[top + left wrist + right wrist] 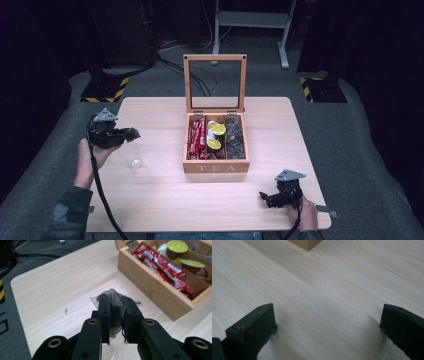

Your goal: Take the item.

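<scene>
The left claw point(117, 312) is clamped on a dark mesh tea bag point(115, 300), held above the worktop point(165, 200) left of the open tea box point(215, 167). Beneath it sits what may be a clear glass point(134, 161). The right claw point(328, 325) gapes wide, holding nothing.

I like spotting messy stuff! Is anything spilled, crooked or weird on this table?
Nothing is spilled or broken. The tea box sits straight with its lid up and packets tidy inside. One oddity: the left claw pinches a dark, see-through pouch, crumpled between its jaws. The right claw is open.
</scene>
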Action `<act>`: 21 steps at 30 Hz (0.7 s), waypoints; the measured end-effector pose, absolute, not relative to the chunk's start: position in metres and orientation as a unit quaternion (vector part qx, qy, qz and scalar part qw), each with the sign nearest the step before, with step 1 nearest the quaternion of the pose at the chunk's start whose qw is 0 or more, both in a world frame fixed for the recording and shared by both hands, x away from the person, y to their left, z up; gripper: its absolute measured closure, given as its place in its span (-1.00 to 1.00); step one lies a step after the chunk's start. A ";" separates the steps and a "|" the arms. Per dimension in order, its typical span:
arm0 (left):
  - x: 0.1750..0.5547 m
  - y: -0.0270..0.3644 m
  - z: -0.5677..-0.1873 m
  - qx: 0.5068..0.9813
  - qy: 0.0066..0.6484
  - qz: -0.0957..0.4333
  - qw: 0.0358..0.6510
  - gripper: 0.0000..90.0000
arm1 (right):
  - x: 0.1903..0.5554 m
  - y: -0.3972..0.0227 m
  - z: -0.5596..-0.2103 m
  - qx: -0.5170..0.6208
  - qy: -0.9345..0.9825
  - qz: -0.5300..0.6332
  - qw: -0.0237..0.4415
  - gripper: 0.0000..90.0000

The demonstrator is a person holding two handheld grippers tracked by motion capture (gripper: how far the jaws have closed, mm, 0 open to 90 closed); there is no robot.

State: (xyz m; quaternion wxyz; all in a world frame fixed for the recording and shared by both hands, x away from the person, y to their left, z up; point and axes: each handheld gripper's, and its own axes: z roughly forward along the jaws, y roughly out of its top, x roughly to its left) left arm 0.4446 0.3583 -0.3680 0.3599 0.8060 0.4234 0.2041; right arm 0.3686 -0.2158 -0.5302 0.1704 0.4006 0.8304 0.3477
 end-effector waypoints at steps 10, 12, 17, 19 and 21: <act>0.445 0.368 -0.389 0.810 0.439 0.192 0.338 0.74 | 0.369 -0.216 -0.530 0.400 0.831 0.346 0.169 -1.00; 0.443 0.369 -0.395 0.813 0.440 0.186 0.333 0.74 | 0.369 -0.216 -0.530 0.400 0.831 0.346 0.169 -1.00; 0.442 0.371 -0.401 0.815 0.445 0.181 0.323 0.74 | 0.369 -0.216 -0.530 0.401 0.831 0.347 0.169 -1.00; 0.442 0.371 -0.405 0.815 0.447 0.180 0.322 0.74 | 0.369 -0.216 -0.530 0.401 0.831 0.347 0.169 -1.00; 0.443 0.371 -0.408 0.815 0.449 0.177 0.321 0.74 | 0.369 -0.216 -0.530 0.401 0.831 0.347 0.170 -1.00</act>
